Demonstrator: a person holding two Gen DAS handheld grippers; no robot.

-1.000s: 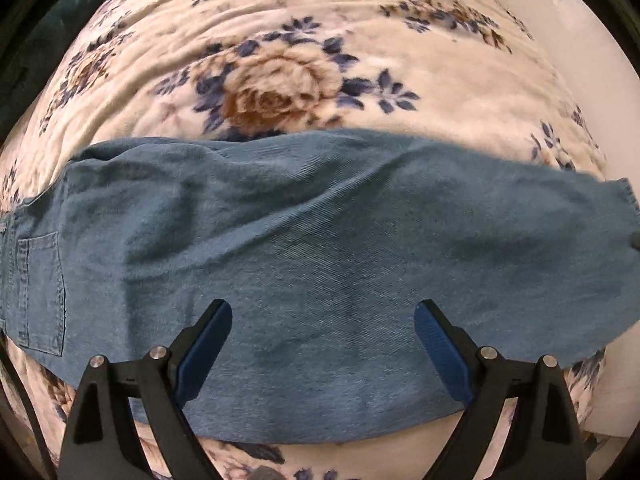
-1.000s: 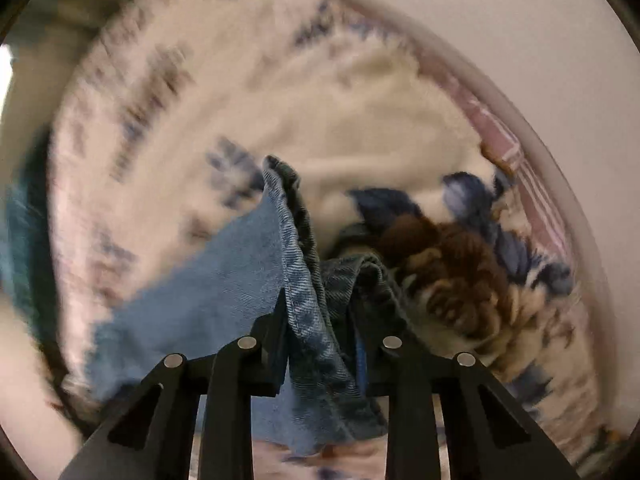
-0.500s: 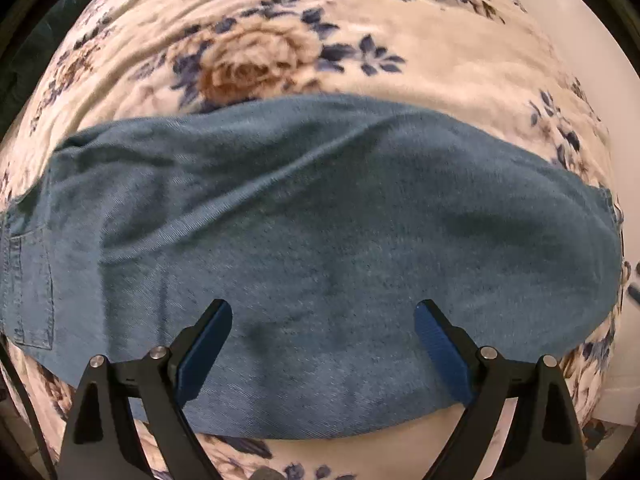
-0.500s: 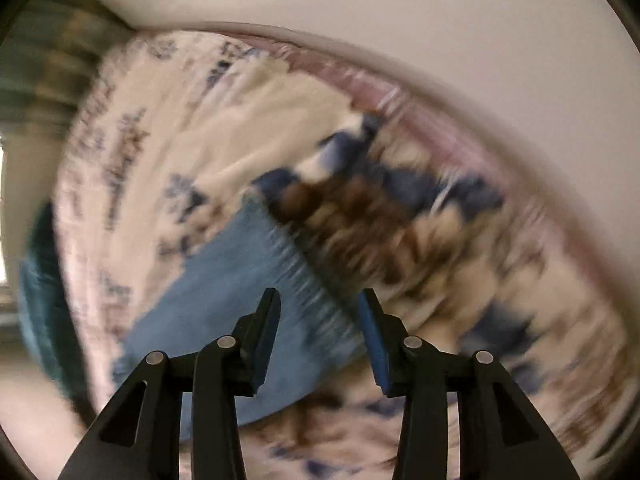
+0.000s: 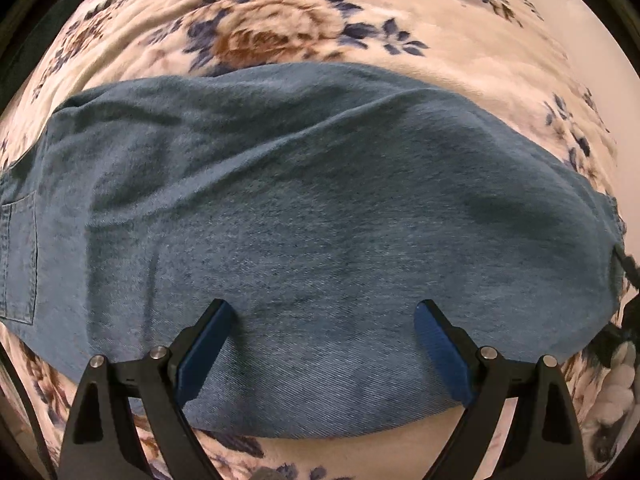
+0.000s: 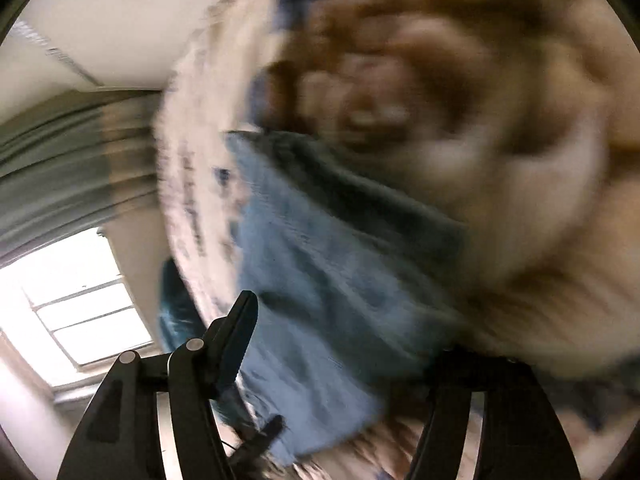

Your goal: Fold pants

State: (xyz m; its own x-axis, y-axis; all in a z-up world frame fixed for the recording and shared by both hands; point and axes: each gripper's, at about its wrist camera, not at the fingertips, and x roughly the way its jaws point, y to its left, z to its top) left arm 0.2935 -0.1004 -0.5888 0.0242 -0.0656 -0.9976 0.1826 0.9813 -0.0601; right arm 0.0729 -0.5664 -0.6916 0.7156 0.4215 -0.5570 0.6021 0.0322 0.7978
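Note:
Blue denim pants [image 5: 312, 208] lie flat across a floral blanket [image 5: 280, 20], with a back pocket [image 5: 18, 260] at the far left. My left gripper [image 5: 322, 320] is open and empty, hovering over the pants' near edge. The right wrist view is heavily blurred: my right gripper [image 6: 352, 332] is open wide and empty, close above the hem end of the pants [image 6: 320, 280]. Its right finger is partly hidden by blur and cloth.
The cream blanket with brown roses and blue leaves [image 6: 420, 100] covers the whole bed. A window [image 6: 68, 300], a grey curtain [image 6: 60, 168] and a white wall show at the left of the right wrist view.
My right gripper has let go of the pant hem, opened wide and swung round fast. The hem has dropped onto the blanket. My left gripper has moved slightly forward over the pants, still open.

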